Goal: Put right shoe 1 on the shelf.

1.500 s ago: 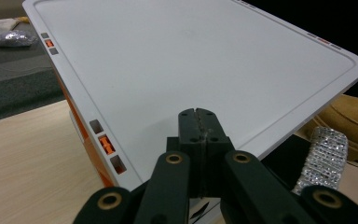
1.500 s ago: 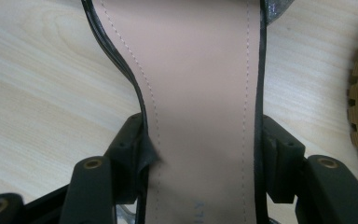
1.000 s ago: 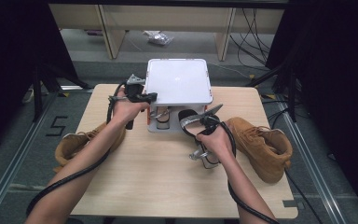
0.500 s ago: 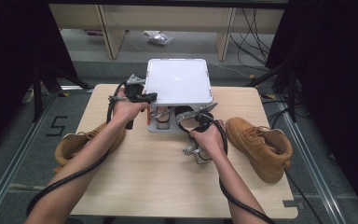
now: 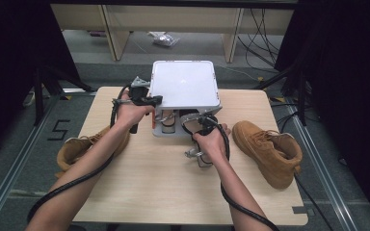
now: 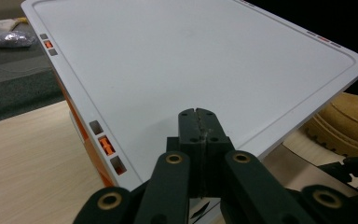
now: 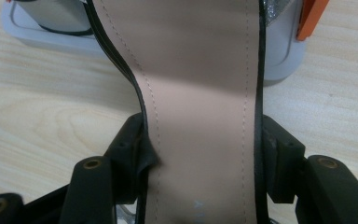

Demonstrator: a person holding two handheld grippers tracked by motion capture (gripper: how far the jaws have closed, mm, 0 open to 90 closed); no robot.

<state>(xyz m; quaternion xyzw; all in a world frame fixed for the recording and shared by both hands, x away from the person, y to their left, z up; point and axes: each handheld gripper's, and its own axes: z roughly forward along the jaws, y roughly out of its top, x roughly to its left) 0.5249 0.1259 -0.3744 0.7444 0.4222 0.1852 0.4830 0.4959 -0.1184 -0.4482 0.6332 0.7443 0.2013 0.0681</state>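
Observation:
A white flat-topped box point(image 5: 185, 84) with orange fittings stands at the table's far middle. My left gripper point(image 5: 147, 100) rests over the box's left edge, and the left gripper view has its jaws point(image 6: 199, 114) pressed together, empty, above the white lid point(image 6: 191, 60). My right gripper point(image 5: 198, 126) is at the box's open front, shut on a sandal point(image 7: 200, 84) with a beige insole and black edging. The pads clamp the sole's two sides. The sandal's toe end reaches toward the box's grey base point(image 7: 279, 46).
A tan boot point(image 5: 77, 147) lies at the table's left edge under my left forearm. A second tan boot point(image 5: 270, 147) lies on the right, and its sole point(image 6: 340, 126) is seen past the box. Black cables trail from both grippers.
My right hand has shifted a little left and toward the box front, carrying the sandal. The left hand and its gripper have stayed put on the box.

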